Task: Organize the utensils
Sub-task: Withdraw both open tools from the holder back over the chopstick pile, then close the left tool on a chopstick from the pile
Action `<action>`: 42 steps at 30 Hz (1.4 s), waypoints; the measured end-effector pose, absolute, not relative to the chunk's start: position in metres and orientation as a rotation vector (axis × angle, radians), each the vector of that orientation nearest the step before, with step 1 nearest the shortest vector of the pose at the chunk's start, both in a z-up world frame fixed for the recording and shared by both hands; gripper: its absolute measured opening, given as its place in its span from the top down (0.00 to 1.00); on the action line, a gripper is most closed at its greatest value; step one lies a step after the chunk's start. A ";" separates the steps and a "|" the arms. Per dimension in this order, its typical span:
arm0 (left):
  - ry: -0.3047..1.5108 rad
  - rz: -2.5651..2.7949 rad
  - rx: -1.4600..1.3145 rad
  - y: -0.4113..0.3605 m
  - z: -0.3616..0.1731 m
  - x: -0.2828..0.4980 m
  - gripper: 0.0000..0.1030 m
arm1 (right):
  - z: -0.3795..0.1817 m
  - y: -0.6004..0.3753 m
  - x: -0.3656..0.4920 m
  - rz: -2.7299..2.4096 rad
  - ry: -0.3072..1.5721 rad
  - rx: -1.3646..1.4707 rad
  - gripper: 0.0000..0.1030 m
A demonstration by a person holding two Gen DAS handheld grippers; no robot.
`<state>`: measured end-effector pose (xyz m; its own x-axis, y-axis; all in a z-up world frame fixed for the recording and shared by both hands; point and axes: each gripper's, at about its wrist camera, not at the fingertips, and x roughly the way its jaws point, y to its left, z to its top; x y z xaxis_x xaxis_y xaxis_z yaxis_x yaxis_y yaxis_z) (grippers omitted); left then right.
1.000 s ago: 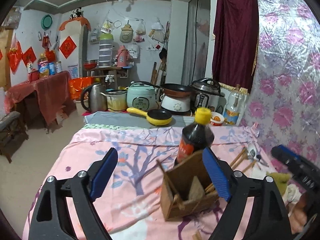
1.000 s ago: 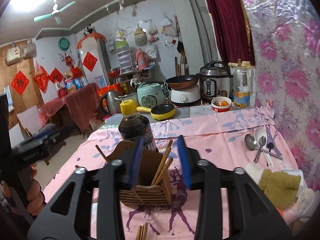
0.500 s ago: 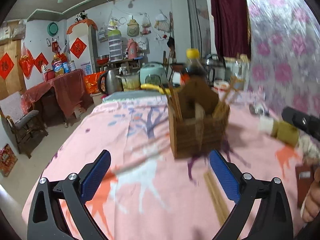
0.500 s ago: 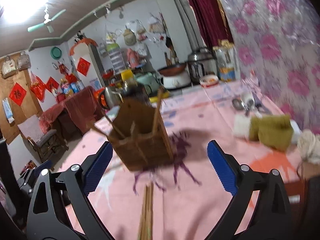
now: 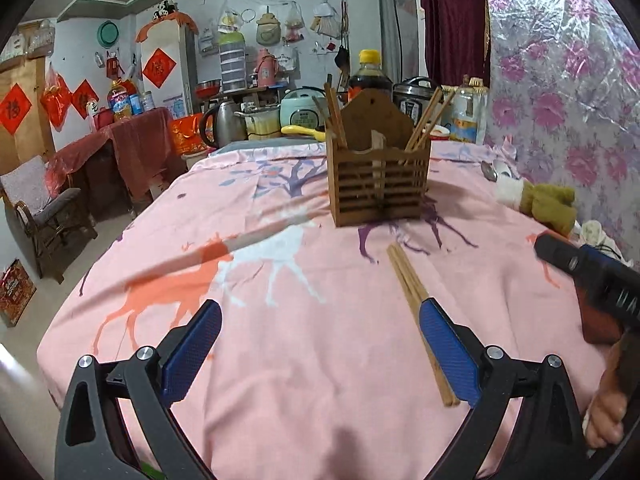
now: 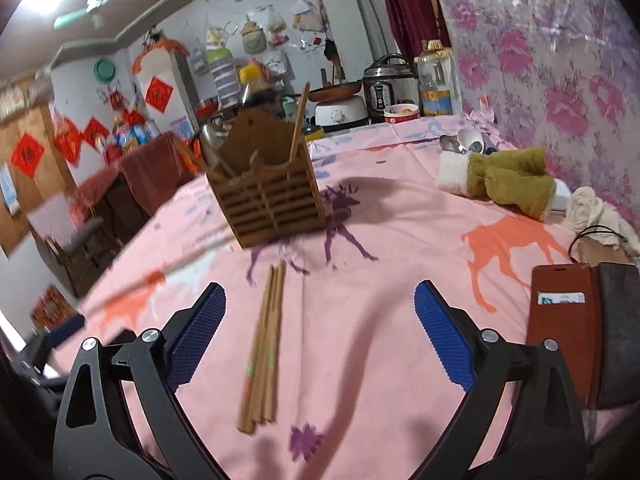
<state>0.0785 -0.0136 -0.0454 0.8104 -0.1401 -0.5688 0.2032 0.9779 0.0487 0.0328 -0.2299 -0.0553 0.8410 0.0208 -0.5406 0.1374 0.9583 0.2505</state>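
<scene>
A slatted wooden utensil holder (image 5: 378, 184) (image 6: 268, 196) stands upright mid-table on the pink cloth (image 5: 280, 360), with several chopsticks leaning in its compartments. A bundle of loose chopsticks (image 5: 416, 300) (image 6: 264, 344) lies flat in front of it. My left gripper (image 5: 320, 312) is open and low over the cloth; its right finger overlaps the near end of the bundle. My right gripper (image 6: 320, 292) is open too, with the bundle lying just inside its left finger (image 6: 196, 332). Neither holds anything. Spoons (image 6: 460, 144) lie at the far right by the wall.
A dark sauce bottle (image 5: 370, 76) stands behind the holder. An olive and white cloth (image 6: 508, 176), a brown wallet (image 6: 560, 320) and a dark case (image 6: 616, 332) lie on the right. Pots and cookers (image 6: 388, 84) line the far end. The cloth drops off on the left.
Both grippers have drawn back and sunk away from the holder. The right jaws, half closed at the holder's chopsticks before, have spread wide. The loose chopsticks now lie between the fingers.
</scene>
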 end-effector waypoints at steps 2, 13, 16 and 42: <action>0.607 -0.185 0.107 -0.012 -0.049 0.078 0.06 | -0.066 -0.223 0.030 -0.068 0.595 0.244 0.11; 0.642 -0.168 0.104 -0.011 -0.060 0.087 0.06 | -0.096 -0.221 0.025 -0.093 0.659 0.194 0.11; 0.644 -0.168 0.112 -0.012 -0.061 0.087 0.06 | -0.096 -0.218 0.024 -0.093 0.658 0.189 0.11; 0.771 -0.299 0.183 -0.025 -0.103 0.088 0.06 | -0.105 -0.241 0.028 -0.134 0.697 0.293 0.11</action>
<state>0.0881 -0.0248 -0.1029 0.6784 -0.1979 -0.7076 0.3309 0.9422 0.0536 0.0276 -0.2412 -0.1050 0.7605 -0.0242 -0.6489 0.2186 0.9505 0.2209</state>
